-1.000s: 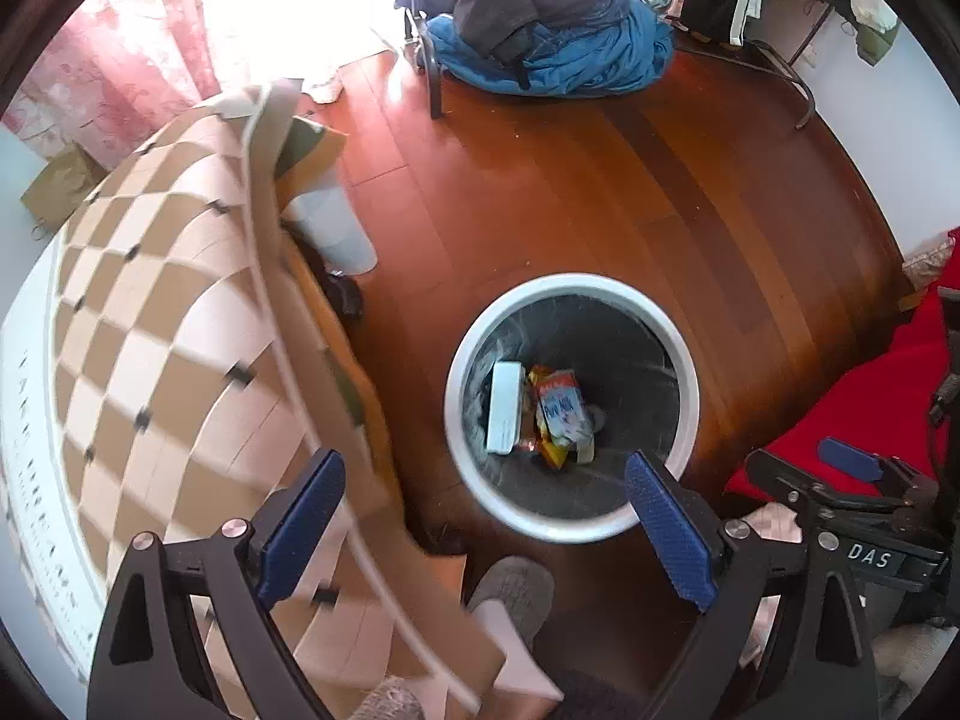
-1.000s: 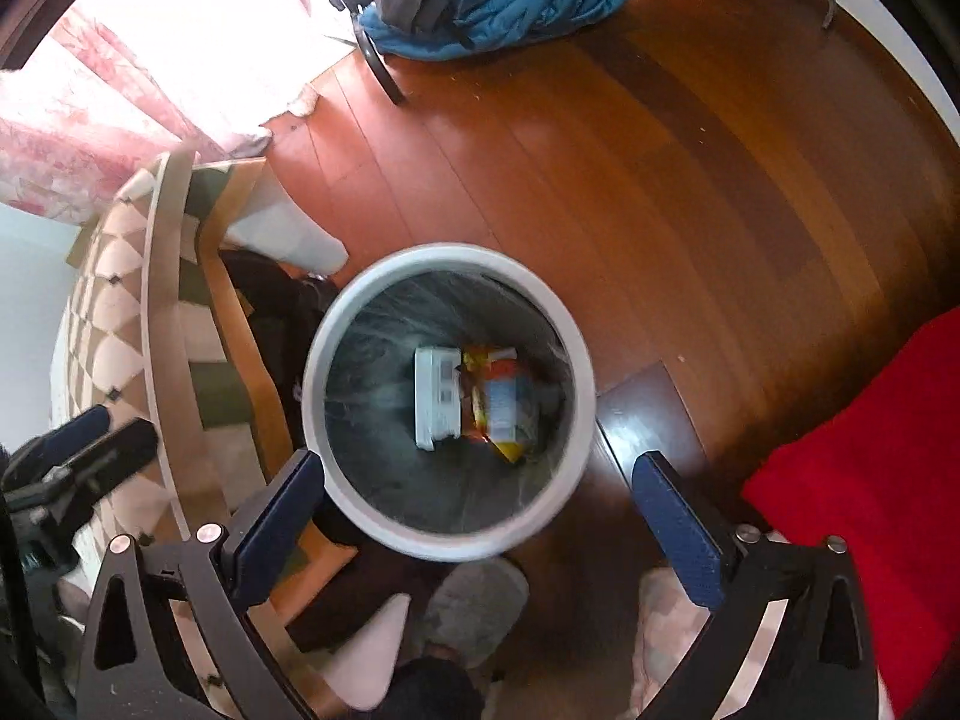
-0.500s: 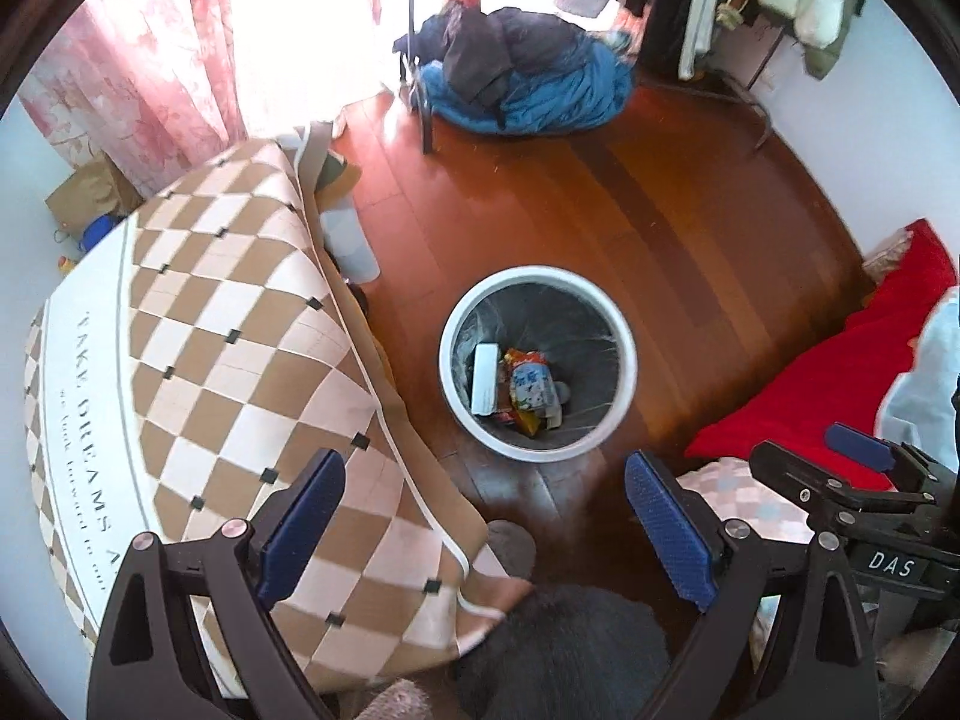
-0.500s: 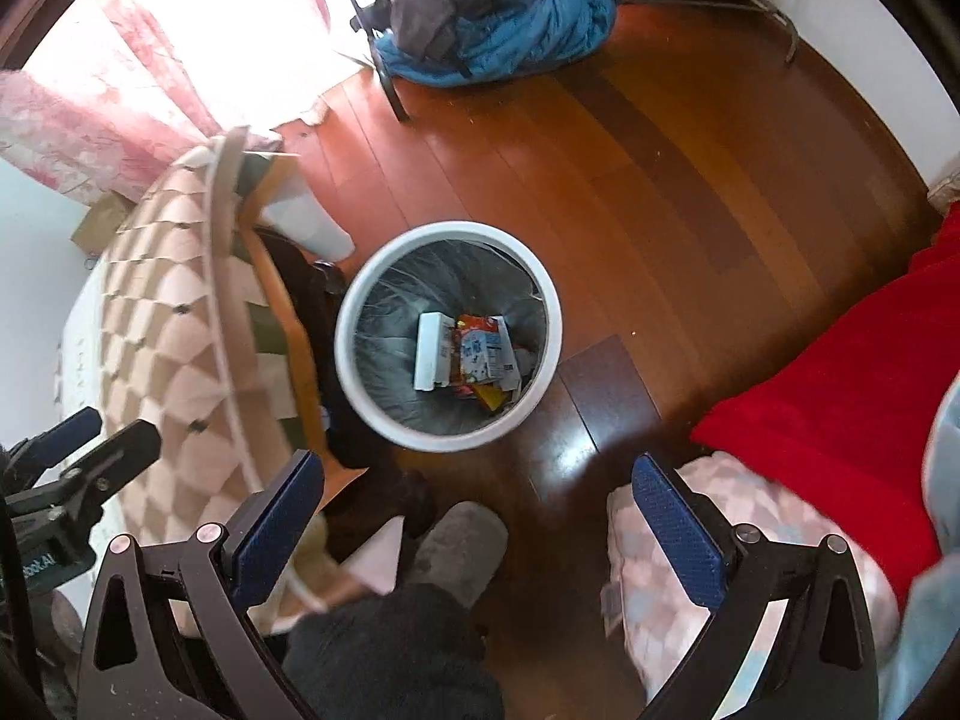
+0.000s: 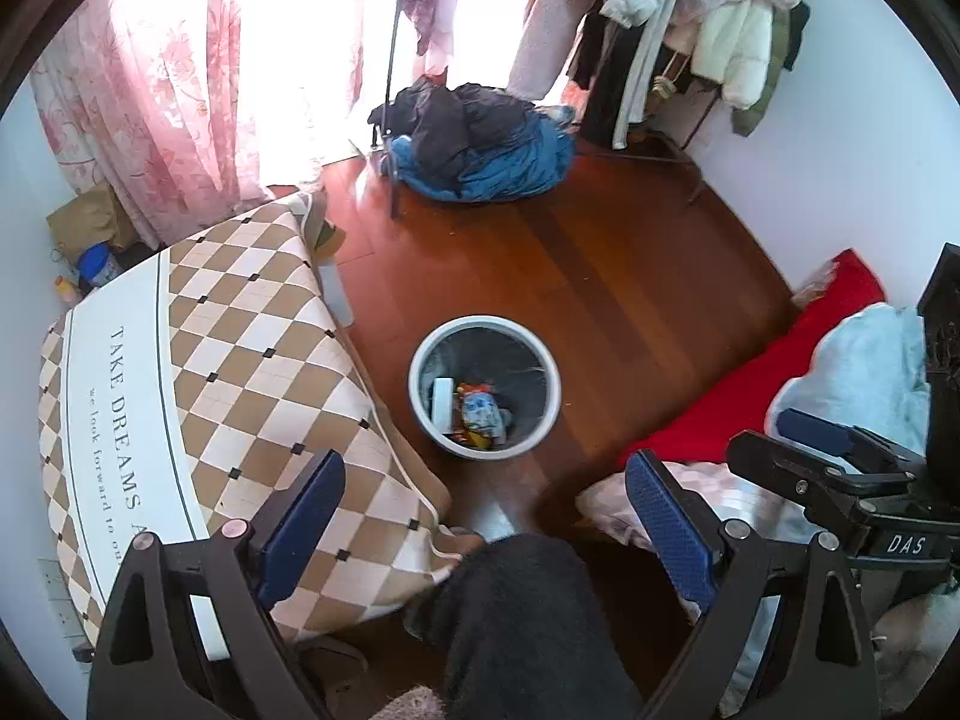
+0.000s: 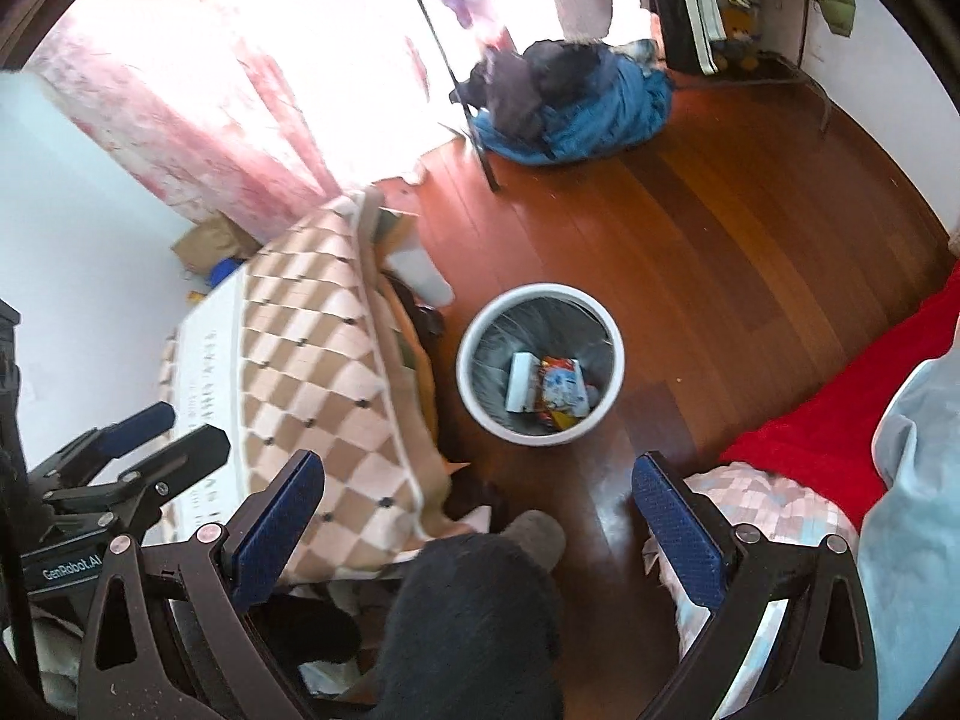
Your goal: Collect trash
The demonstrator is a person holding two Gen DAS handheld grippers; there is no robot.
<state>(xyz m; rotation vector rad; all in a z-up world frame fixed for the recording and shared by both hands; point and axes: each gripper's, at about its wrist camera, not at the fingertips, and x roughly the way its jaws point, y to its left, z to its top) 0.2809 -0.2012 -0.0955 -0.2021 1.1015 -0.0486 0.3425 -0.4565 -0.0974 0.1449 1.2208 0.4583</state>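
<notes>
Both cameras are pulling up and back from the bin compared with a second ago, so more of the room is coming into view: the wooden floor [image 5: 630,276], the checked table [image 5: 240,372] cover beside it, then the white trash bin [image 5: 485,387] standing on the floor just beside the table. A white box [image 6: 521,383] and a colourful snack wrapper [image 6: 563,387] are lying inside it. The left hand-held gripper [image 5: 480,531] and right hand-held gripper [image 6: 480,525] are both gaping wide, carrying nothing. Judging from this, scanning table and floor for remaining litter before descending again is looking wisest.
</notes>
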